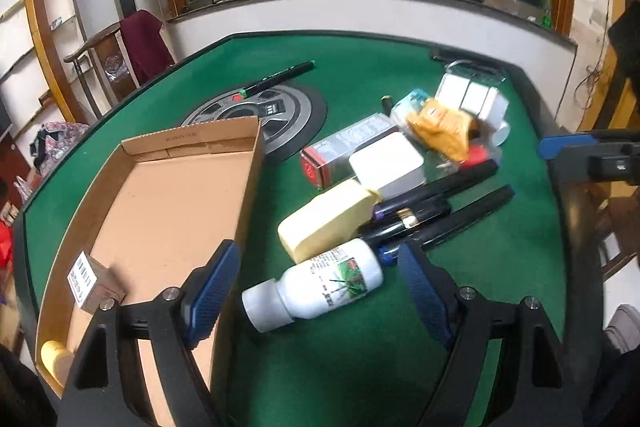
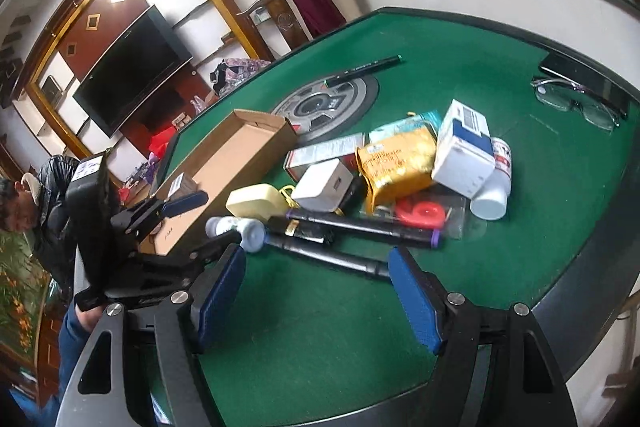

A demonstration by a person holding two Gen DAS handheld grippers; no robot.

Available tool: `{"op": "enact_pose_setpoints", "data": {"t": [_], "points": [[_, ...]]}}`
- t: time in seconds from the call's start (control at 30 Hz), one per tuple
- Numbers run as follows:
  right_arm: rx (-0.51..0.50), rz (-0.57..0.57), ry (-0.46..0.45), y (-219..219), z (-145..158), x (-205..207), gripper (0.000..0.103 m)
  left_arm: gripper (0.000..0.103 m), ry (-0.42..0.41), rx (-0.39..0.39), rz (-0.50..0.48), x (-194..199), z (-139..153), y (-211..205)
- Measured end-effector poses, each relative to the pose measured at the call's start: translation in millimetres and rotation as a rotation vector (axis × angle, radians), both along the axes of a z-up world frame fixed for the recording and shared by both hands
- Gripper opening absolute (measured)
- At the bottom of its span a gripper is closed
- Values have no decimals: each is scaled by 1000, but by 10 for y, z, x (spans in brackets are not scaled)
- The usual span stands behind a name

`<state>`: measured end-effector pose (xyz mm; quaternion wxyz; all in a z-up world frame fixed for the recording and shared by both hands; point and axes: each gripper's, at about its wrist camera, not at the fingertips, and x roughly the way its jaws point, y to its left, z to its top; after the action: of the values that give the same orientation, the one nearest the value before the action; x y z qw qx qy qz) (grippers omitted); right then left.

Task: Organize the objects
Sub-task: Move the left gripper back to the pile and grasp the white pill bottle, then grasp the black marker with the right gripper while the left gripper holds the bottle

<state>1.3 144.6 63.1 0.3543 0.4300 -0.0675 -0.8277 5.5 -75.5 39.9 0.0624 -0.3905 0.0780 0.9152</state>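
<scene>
Left gripper (image 1: pixel 316 283): jaws spread wide, nothing clamped between the blue pads, pointing down at a slant. Right gripper (image 2: pixel 318 295): likewise slanted downward, jaws apart, pads bare. Left gripper sits to the right gripper's left.

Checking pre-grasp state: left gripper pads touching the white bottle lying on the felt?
Apart. Left wrist view: the left gripper stands open around the white bottle, green felt visible between the bottle and each pad.
</scene>
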Motion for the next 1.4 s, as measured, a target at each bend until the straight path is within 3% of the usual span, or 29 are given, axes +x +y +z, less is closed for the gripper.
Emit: {"op": "enact_pose_setpoints", "data": {"t": [0.17, 0.3, 0.37, 0.4, 0.5, 0.6, 0.63, 0.77, 1.0, 1.17, 1.27, 1.4], "points": [[14, 12, -24, 38, -99, -38, 79, 81, -41, -76, -40, -47, -170, 147], [105, 25, -16, -47, -218, -114, 78, 78, -63, -118, -83, 60, -262, 349], [172, 50, -7, -126, -276, -151, 66, 62, -68, -86, -81, 108, -219, 385], [198, 67, 4, -168, -290, -171, 66, 59, -74, -66, -79, 118, -197, 393], [271, 111, 42, -268, -317, -223, 66, 59, -103, 27, -81, 191, -158, 412], [336, 174, 57, -346, -381, -253, 61, 59, -104, 6, -81, 270, -166, 503], [355, 192, 60, -363, -413, -265, 55, 59, -102, 8, -82, 257, -175, 514], [399, 218, 54, -389, -509, -251, 53, 59, -90, 13, -73, 246, -186, 500], [468, 297, 83, -531, -499, 115, 46, 59, -82, -13, -91, 289, -187, 528], [523, 286, 166, -680, -495, 163, 45, 79, -98, -32, -189, 378, -207, 590], [484, 279, 136, -678, -514, 90, 43, 86, -104, -79, -244, 444, -242, 664], [467, 261, 117, -663, -510, 102, 31, 86, -93, -117, -276, 486, -272, 652]]}}
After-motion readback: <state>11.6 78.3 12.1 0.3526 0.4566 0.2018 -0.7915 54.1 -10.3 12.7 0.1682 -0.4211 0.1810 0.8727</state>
